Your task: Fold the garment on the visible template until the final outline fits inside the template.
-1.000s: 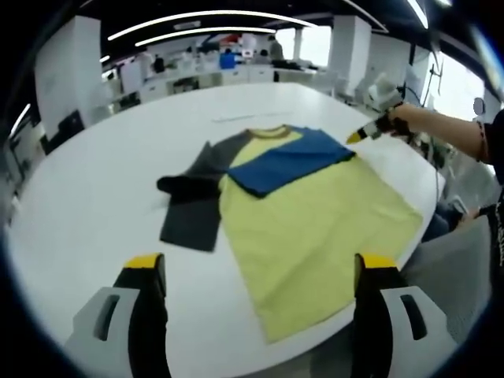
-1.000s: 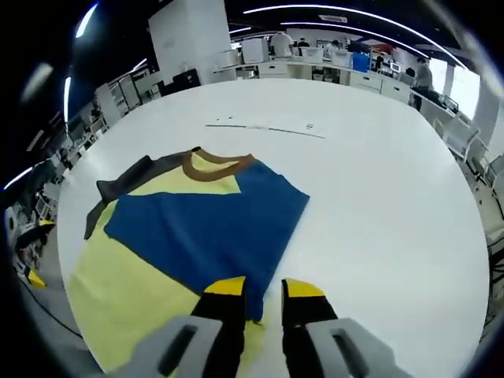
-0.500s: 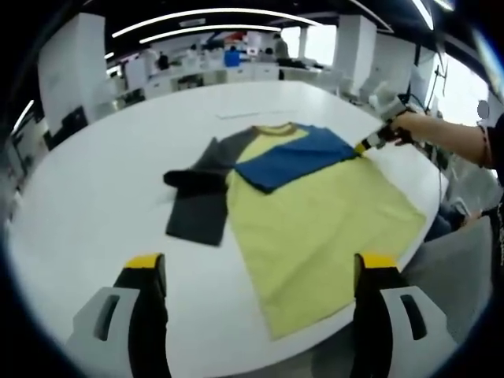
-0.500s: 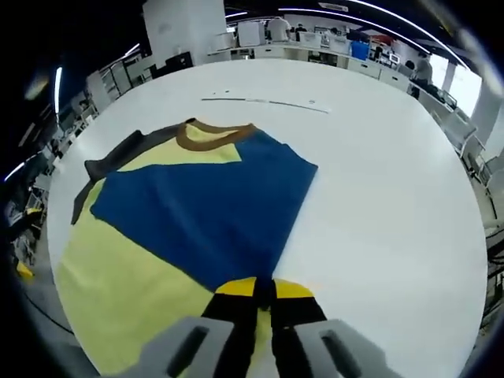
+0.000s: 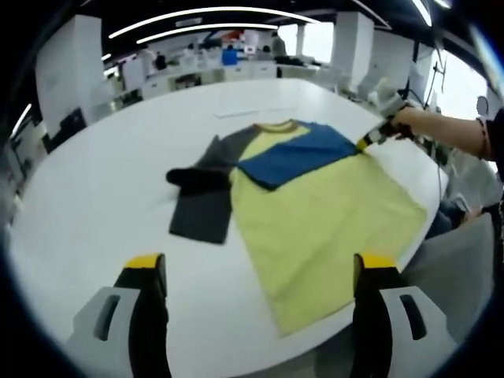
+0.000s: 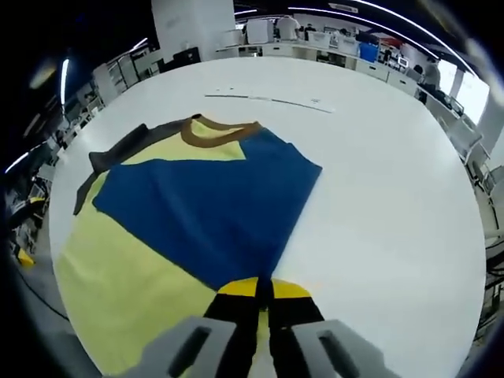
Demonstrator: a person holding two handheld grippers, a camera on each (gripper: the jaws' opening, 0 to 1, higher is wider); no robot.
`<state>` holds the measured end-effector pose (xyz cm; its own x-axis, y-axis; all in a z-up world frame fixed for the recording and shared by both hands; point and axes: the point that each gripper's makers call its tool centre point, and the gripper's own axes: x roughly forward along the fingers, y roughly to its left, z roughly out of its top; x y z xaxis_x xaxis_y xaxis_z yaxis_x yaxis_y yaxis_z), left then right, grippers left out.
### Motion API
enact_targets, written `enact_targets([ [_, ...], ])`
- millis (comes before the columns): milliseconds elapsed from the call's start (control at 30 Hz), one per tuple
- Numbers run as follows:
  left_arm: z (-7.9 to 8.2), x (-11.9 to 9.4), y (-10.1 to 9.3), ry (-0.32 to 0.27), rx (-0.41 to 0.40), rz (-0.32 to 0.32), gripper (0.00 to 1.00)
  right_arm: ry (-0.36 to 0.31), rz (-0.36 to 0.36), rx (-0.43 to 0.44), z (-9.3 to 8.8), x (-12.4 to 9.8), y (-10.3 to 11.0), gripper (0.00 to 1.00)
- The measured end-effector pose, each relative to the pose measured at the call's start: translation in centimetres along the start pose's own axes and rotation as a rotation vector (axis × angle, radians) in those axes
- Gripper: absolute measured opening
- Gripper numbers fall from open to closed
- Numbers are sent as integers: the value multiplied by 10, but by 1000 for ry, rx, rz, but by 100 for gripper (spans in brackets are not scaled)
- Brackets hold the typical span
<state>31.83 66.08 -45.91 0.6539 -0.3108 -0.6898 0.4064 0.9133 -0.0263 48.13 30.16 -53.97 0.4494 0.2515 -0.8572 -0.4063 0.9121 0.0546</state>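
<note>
Right tongs (image 6: 263, 288) are pinching the corner of the blue sleeve (image 6: 213, 216), prob. so the fold can be carried across the yellow tee (image 5: 315, 213). Left tongs (image 5: 260, 268) are hanging spread wide w/ nothing between them, waiting near the hem. Tee is lying flat on the white counter (image 5: 94, 197), grey sleeve (image 5: 201, 201) out to one side.

Open office, curved ceiling lights (image 5: 197, 14), desks (image 6: 315, 53), bright windows (image 5: 457, 87)
</note>
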Motion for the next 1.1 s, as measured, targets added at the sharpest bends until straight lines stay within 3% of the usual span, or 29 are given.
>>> enact_targets([
  [400, 1, 3, 2, 7, 10, -6, 94, 27, -8, -33, -3, -4, -20, 0],
  [1100, 2, 5, 12, 1, -24, 4, 88, 44, -31, 20, -8, -9, -45, 0],
])
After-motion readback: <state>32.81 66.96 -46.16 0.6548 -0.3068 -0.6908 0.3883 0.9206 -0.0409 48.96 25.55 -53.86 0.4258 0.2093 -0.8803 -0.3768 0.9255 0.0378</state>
